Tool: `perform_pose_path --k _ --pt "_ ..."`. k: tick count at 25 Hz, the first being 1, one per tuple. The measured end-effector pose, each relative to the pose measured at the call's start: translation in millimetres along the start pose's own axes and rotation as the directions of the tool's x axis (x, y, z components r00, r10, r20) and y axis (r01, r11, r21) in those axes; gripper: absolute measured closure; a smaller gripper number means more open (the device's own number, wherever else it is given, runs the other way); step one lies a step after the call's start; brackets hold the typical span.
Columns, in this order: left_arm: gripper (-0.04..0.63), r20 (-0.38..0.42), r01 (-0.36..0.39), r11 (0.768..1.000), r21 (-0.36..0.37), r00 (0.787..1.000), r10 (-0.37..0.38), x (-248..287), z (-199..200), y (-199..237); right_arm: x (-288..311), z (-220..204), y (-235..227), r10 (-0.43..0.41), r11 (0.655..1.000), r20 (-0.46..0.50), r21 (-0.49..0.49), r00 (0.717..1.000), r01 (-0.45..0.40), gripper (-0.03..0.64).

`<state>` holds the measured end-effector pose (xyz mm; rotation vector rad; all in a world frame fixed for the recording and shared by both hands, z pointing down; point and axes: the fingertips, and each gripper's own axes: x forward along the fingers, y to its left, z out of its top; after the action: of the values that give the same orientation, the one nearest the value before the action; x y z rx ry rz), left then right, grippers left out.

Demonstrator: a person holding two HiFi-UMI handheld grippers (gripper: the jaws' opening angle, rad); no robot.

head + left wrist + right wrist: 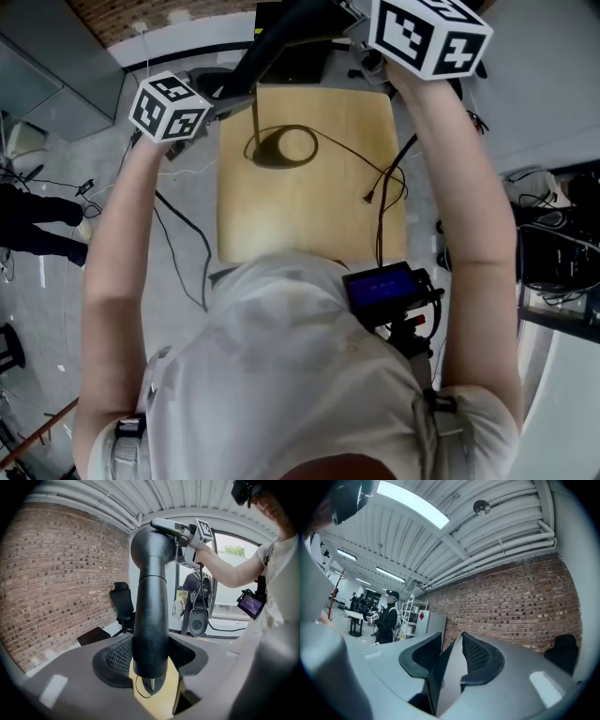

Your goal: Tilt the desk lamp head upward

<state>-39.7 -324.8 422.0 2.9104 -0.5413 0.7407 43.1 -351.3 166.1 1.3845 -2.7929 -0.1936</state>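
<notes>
The desk lamp's round base [281, 148] stood on the wooden counter [309, 220] near its far edge, left of the middle. Its black arm [151, 606] rose from there toward the person. The left gripper [151, 654] was closed wide on that arm, with a pad against each side of the tube. Higher up, the right gripper [450, 660] was closed narrowly on the thin, flat lamp head [446, 679], which it met edge-on. A dark cable [377, 192] trailed across the right half of the counter to its near edge.
</notes>
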Motion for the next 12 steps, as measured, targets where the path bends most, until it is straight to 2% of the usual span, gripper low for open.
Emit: perform_pose_path --k 12 --pt "0.368 0.079 -0.013 1.0 0.015 0.997 0.012 16 10 6 -8 -11 -24 -0.056 0.998 -0.047 -0.005 0.997 0.056 0.442"
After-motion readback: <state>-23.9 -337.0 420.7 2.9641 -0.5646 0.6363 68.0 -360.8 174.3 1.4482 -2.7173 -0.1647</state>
